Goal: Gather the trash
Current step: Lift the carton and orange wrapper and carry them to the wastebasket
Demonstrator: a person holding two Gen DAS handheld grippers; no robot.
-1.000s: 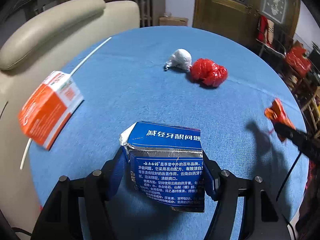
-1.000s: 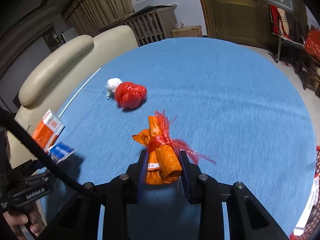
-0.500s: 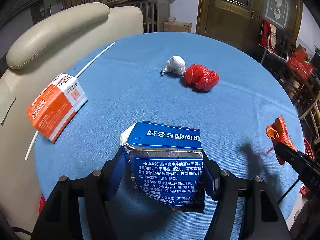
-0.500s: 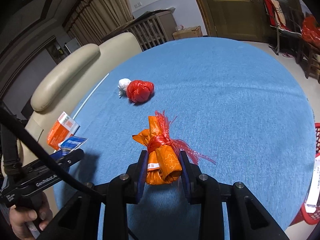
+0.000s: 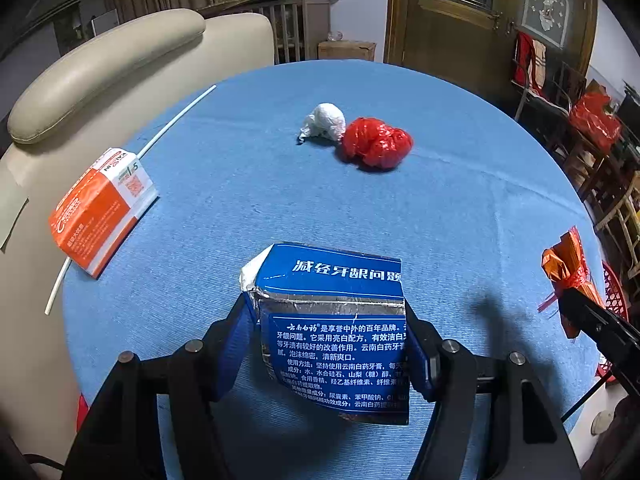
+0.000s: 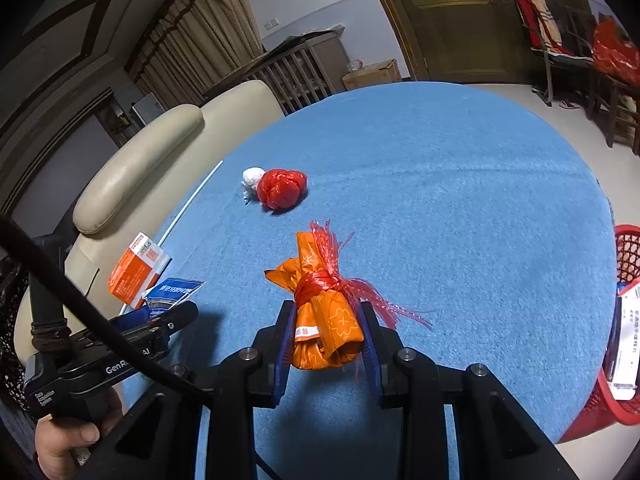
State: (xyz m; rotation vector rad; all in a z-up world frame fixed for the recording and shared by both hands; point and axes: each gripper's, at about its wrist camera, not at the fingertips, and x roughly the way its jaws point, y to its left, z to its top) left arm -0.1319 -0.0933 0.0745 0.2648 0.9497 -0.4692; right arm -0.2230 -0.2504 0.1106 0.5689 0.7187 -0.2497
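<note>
Both grippers had lifted and drawn back from the blue table (image 5: pixel 460 208) over the last second, so the red basket (image 6: pixel 624 364) at its right edge had come into the right wrist view. Going left to right, the left gripper (image 5: pixel 328 344) was clamped on the blue toothpaste box (image 5: pixel 332 332) and the right gripper (image 6: pixel 326 340) was clamped on the orange bundle (image 6: pixel 324 312) tied with red string. To do the drop well, I judged each piece should be carried fully over the basket rim before the jaws parted, the bundle's trailing strings cleared first.
</note>
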